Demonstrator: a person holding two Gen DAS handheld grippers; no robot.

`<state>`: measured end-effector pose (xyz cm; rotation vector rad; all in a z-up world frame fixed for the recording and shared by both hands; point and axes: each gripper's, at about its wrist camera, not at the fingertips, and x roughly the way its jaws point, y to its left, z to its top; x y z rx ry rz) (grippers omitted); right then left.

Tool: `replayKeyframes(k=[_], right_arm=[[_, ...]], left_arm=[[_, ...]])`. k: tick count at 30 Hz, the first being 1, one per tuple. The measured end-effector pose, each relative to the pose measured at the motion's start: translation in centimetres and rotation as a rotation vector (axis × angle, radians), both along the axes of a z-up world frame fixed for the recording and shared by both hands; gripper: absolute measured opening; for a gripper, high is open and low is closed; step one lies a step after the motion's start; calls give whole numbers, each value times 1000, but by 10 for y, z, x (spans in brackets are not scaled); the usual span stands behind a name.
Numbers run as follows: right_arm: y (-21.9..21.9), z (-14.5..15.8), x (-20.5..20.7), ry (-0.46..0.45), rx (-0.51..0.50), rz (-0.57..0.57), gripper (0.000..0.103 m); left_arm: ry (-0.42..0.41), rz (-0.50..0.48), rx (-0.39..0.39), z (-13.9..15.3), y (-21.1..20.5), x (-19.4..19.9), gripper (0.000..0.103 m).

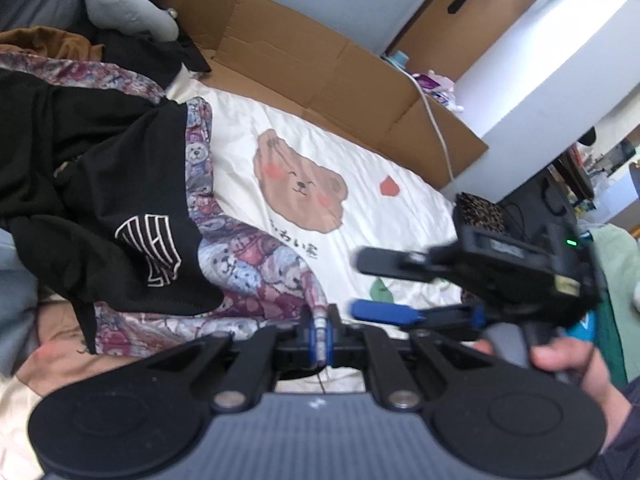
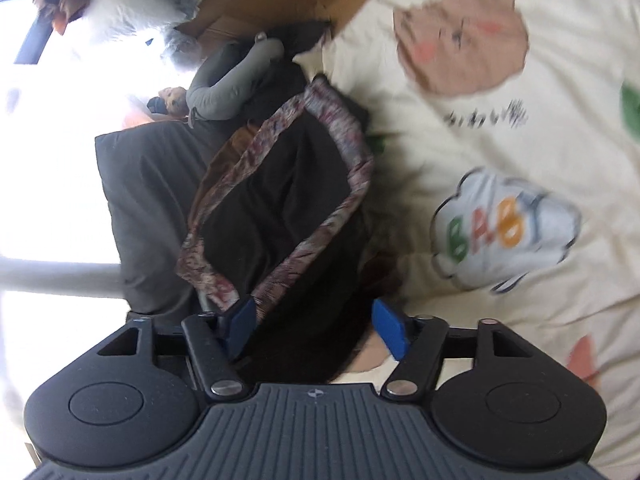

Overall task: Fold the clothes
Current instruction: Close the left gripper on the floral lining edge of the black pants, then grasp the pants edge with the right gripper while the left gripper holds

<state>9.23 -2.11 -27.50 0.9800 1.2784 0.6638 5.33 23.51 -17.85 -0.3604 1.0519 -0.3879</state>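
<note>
A bear-print patterned garment [image 1: 248, 264] lies on the cream bear bedsheet [image 1: 404, 236], with a black garment with a white logo [image 1: 100, 208] on top of it. My left gripper [image 1: 320, 320] is shut on a corner of the patterned garment, low in the left wrist view. My right gripper [image 1: 358, 284] hovers open just to the right of that corner, held by a hand [image 1: 560, 364]. In the right wrist view the right gripper [image 2: 316, 324] is open over the black garment [image 2: 280, 208] and its patterned border [image 2: 352, 184]. Nothing is pinched between its blue pads [image 2: 390, 328].
Flattened cardboard [image 1: 320, 72] lines the wall behind the bed, with a white cable [image 1: 436, 120] over it. A grey plush [image 1: 120, 0], a brown garment [image 1: 52, 40] and other dark clothes pile at the back left. A dark grey cushion [image 2: 148, 200] lies beside the garments.
</note>
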Motion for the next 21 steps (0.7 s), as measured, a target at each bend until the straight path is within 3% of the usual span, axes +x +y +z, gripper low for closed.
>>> replayKeyframes(k=[5, 14, 15, 18, 21], right_arm=[[16, -22, -1, 96, 95, -19, 35], [35, -43, -7, 188, 190, -45, 33], [37, -45, -7, 192, 200, -47, 30], [40, -47, -9, 192, 226, -58, 5], [36, -45, -10, 168, 216, -67, 2]], left_arm=[[15, -24, -12, -6, -1, -6, 5], [33, -33, -22, -7, 4, -10, 5], [34, -33, -23, -7, 5, -10, 5], [38, -34, -24, -7, 6, -10, 5], [48, -32, -16, -7, 5, -10, 5]])
